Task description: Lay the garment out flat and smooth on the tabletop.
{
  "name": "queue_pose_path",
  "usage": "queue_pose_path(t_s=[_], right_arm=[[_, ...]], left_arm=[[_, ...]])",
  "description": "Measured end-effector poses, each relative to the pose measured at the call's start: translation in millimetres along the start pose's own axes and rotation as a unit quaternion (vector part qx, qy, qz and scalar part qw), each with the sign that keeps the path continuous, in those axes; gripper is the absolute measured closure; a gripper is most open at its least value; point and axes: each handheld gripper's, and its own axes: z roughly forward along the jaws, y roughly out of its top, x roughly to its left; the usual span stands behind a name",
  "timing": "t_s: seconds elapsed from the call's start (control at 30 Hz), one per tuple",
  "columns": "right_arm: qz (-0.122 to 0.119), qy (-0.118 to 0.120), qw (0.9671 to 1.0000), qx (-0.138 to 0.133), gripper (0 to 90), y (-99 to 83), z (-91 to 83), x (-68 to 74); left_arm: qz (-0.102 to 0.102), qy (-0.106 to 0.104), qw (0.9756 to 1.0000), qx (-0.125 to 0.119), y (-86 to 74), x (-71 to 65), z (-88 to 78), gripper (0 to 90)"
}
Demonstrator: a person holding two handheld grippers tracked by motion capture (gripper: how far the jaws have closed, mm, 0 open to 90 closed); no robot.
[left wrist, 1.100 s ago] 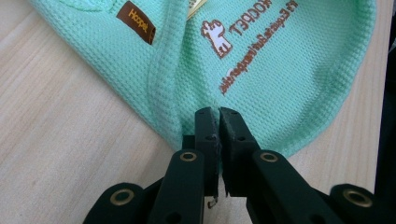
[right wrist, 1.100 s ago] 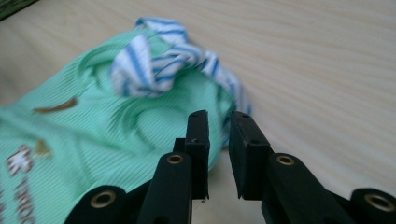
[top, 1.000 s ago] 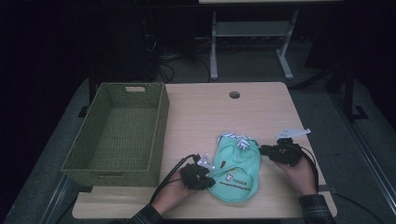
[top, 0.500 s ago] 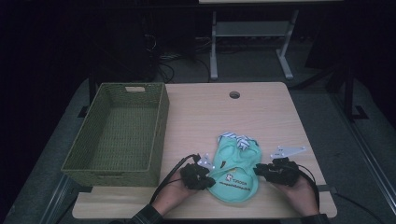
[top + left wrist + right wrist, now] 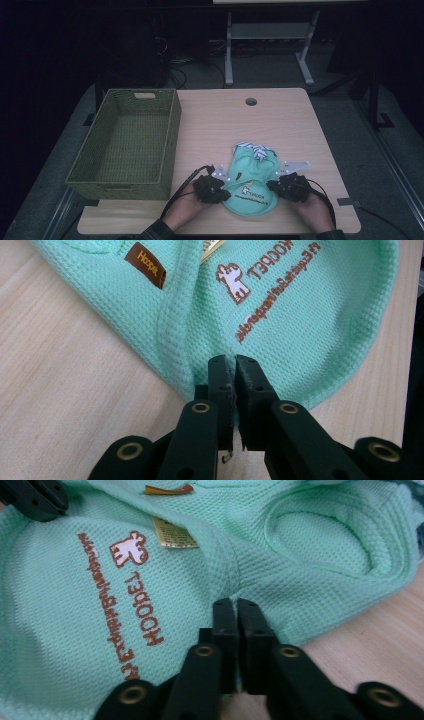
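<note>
Mint green garment (image 5: 252, 182) lies flat on the counter (image 5: 295, 120) near its 6 o'clock edge, same spot as a second ago. Left tongs (image 5: 220, 191) at the garment's 9 o'clock hem, clenched on the fabric edge, unmoved. Right tongs (image 5: 274, 186) have slid in from about 3 o'clock toward the garment's 4 o'clock side; jaws have just been closing and now pinch the hem. Green woven basket (image 5: 127, 142) sits at the counter's 9 o'clock, unchanged.
</note>
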Motion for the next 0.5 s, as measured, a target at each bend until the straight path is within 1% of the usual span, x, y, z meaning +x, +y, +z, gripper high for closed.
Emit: queue_pose_path(t_s=[0.07,0.1,0.2,0.23,0.27,0.37,0.5], right_arm=[[0.001,0.0,1.0,-0.002,89.1,-0.3,-1.6,0.0],[0.001,0.002,1.0,-0.004,89.5,-0.4,-2.8,-0.3],[0.008,0.008,0.9998,-0.016,89.8,-0.9,-7.2,-1.7],[0.007,0.008,0.9998,-0.016,89.8,-1.4,-9.2,-2.6],[0.011,0.009,0.9998,-0.017,89.8,-2.1,-11.0,-3.0],[0.014,0.011,0.9997,-0.019,89.8,-4.6,-15.1,-5.0],[0.018,0.019,0.9994,-0.024,89.8,-10.4,-20.6,-1.6]], left_arm=[[-0.001,0.001,1.0,-0.001,0.3,-0.4,0.5,84.0],[-0.006,0.0,1.0,-0.005,0.4,-0.9,1.1,83.4],[-0.008,0.0,1.0,-0.004,0.6,-1.0,1.0,83.1],[-0.01,-0.001,0.9999,-0.004,0.6,-0.9,1.0,83.0],[-0.011,-0.001,0.9999,-0.004,0.6,-0.9,0.9,83.0],[-0.011,0.0,0.9999,-0.005,0.6,-1.3,1.1,82.6],[-0.009,0.002,0.9999,-0.005,0.6,-1.3,1.2,82.7]])
